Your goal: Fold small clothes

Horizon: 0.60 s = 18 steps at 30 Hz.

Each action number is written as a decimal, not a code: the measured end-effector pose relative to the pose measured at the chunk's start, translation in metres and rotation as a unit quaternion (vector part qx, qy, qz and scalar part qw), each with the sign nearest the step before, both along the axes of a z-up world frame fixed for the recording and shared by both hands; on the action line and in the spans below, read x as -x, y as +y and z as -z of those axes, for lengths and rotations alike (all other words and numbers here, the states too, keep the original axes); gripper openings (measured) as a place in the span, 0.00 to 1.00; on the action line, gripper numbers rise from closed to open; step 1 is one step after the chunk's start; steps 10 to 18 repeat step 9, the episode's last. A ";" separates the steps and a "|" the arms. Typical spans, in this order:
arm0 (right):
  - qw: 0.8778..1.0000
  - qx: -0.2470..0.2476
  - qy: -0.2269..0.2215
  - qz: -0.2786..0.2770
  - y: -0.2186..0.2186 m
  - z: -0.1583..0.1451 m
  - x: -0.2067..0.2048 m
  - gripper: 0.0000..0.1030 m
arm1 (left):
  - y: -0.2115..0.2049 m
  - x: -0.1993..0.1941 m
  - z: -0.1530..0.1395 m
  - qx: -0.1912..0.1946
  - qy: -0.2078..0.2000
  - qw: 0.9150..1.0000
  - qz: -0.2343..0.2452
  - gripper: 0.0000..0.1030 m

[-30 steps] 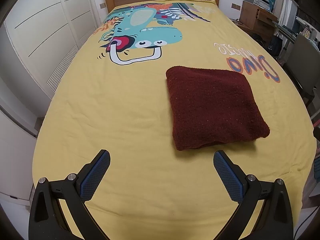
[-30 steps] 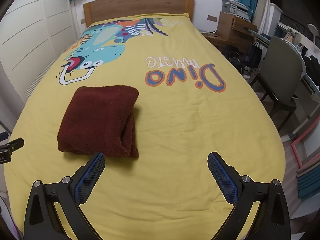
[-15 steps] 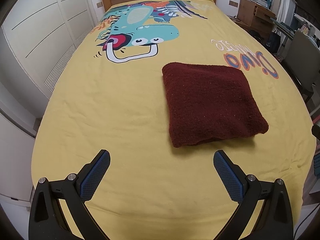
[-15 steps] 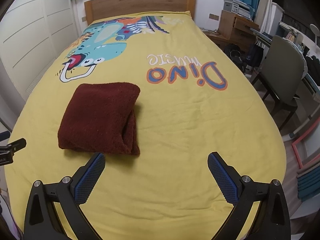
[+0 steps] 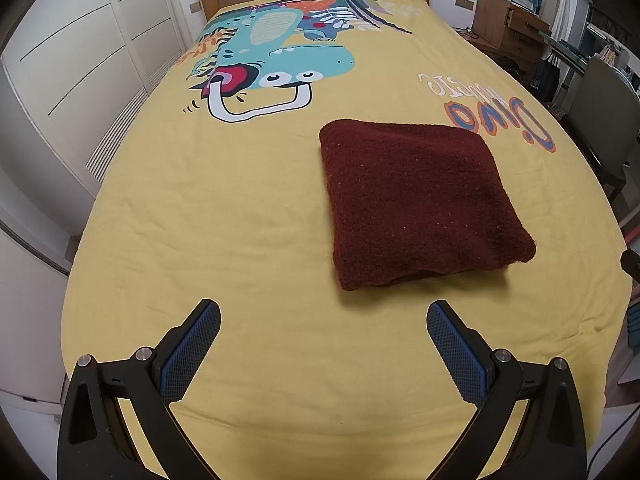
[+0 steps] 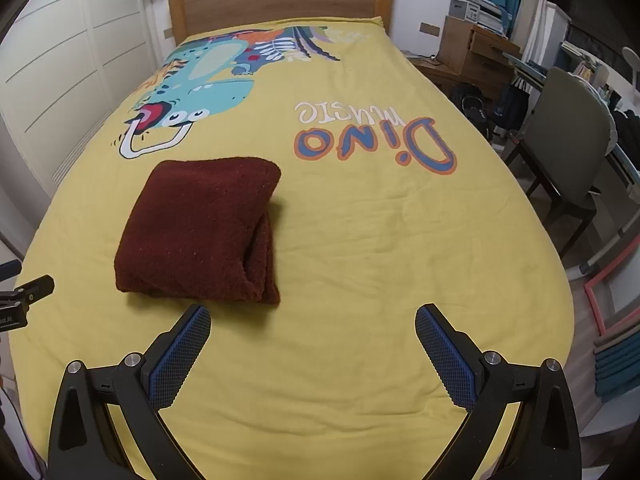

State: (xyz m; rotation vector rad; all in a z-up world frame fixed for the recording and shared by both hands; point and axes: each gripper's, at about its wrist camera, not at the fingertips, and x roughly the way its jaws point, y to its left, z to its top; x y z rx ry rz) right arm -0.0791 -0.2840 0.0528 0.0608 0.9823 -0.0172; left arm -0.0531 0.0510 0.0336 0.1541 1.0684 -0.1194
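Observation:
A dark red fuzzy garment (image 5: 420, 196) lies folded into a thick square on the yellow bedspread (image 5: 240, 240). It also shows in the right wrist view (image 6: 200, 232), its layered open edges facing right. My left gripper (image 5: 323, 320) is open and empty, hovering above the bed in front of the garment's near edge. My right gripper (image 6: 313, 320) is open and empty, in front of and to the right of the garment. Neither touches it.
The bedspread carries a dinosaur print (image 5: 276, 64) and "Dino music" lettering (image 6: 372, 140). A wooden headboard (image 6: 276, 0) is at the far end. White wardrobe doors (image 5: 80, 60) stand left. A grey chair (image 6: 568, 152) and desk clutter stand right.
Both grippers have drifted slightly, so the garment sits a little differently in each view. The garment has not moved. Both grippers stay open.

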 end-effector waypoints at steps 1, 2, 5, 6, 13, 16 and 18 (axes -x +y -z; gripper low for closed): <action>1.000 0.000 0.001 -0.001 0.000 0.000 0.000 0.99 | -0.001 0.000 0.000 -0.001 0.001 1.000 0.001 0.99; 1.000 0.000 0.001 -0.001 0.000 0.001 0.000 0.99 | -0.001 0.001 0.000 -0.001 0.000 1.000 0.003 0.99; 1.000 0.001 0.003 -0.003 0.001 0.002 0.000 0.99 | -0.003 0.002 -0.001 -0.003 -0.002 1.000 0.006 0.99; 1.000 0.001 0.004 -0.003 0.001 0.001 0.000 0.99 | -0.004 0.002 -0.001 -0.001 -0.001 1.000 0.007 0.99; 1.000 0.002 0.005 -0.004 0.001 0.002 -0.001 0.99 | -0.003 0.001 -0.001 0.009 0.004 1.000 0.004 0.99; 1.000 0.002 0.005 -0.004 0.001 0.002 -0.001 0.99 | -0.003 0.001 -0.001 0.009 0.004 1.000 0.004 0.99; 1.000 0.002 0.005 -0.004 0.001 0.002 -0.001 0.99 | -0.003 0.001 -0.001 0.009 0.004 1.000 0.004 0.99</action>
